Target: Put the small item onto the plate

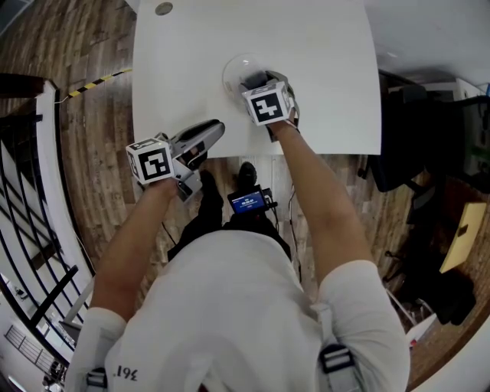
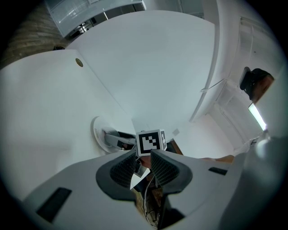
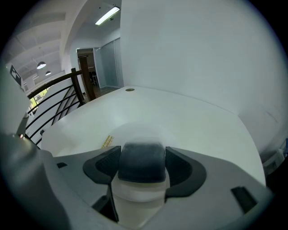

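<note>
A white round plate (image 1: 233,69) lies on the white table (image 1: 321,53), near its front middle. My right gripper (image 1: 254,80) hangs over the plate, shut on a small white container with a dark cap (image 3: 143,162); the cap fills the gap between both pads. The plate's pale rim (image 3: 131,130) shows just beyond the jaws. My left gripper (image 1: 215,128) lies low at the table's front left edge, shut with only a thin slit between the pads and nothing in it. From the left gripper view (image 2: 143,162) the plate (image 2: 97,133) and the right gripper's marker cube (image 2: 150,142) are straight ahead.
A round cable hole (image 1: 164,8) sits at the table's far left. Wooden floor and a black railing (image 1: 31,191) are to the left, a dark chair (image 1: 398,153) to the right. A device with a blue screen (image 1: 246,201) hangs below the table edge.
</note>
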Motion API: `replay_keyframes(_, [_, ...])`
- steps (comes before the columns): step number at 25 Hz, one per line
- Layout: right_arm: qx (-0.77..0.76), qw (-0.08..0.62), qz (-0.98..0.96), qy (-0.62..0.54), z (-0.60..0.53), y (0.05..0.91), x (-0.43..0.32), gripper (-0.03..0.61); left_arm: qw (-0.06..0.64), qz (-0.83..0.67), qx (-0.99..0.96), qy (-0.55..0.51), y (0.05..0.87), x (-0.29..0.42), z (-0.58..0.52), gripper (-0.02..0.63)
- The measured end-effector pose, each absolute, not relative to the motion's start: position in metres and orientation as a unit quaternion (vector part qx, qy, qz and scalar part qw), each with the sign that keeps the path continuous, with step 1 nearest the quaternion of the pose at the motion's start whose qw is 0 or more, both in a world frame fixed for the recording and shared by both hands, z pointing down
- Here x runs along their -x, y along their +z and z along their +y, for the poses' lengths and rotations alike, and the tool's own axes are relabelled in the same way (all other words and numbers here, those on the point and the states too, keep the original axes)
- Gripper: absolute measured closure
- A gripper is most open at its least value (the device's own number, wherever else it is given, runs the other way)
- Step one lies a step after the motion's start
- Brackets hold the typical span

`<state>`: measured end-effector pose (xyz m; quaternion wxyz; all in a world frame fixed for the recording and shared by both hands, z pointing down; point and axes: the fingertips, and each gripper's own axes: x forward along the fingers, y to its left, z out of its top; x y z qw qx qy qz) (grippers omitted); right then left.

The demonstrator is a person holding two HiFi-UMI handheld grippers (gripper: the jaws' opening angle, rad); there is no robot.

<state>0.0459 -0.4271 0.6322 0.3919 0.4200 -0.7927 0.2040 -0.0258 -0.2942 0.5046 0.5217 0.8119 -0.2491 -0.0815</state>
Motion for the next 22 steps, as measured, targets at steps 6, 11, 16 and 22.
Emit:
replay_keyframes(6, [-0.427,0.395,-0.788,0.205,-0.429,0.637,-0.051,0.267,0.522,-0.246,-0.812,-0.082,0.502,0.023,-0.291,0.509])
replay_keyframes(11, [-0.428,0.407,-0.782,0.198,-0.428,0.633,-0.055,0.267,0.526,-0.249,-0.809,-0.081,0.500,0.022,-0.288,0.509])
replay_keyframes(16, [-0.427,0.416,-0.776,0.207,-0.420,0.637,-0.059,0.265,0.520,-0.249,-0.813,-0.084,0.498,0.023,-0.285,0.509])
replay_keyframes(22, [-0.435,0.411,-0.769,0.224,-0.414,0.637,-0.067,0.265,0.523,-0.250,-0.810,-0.088,0.496,0.022,-0.281,0.509])
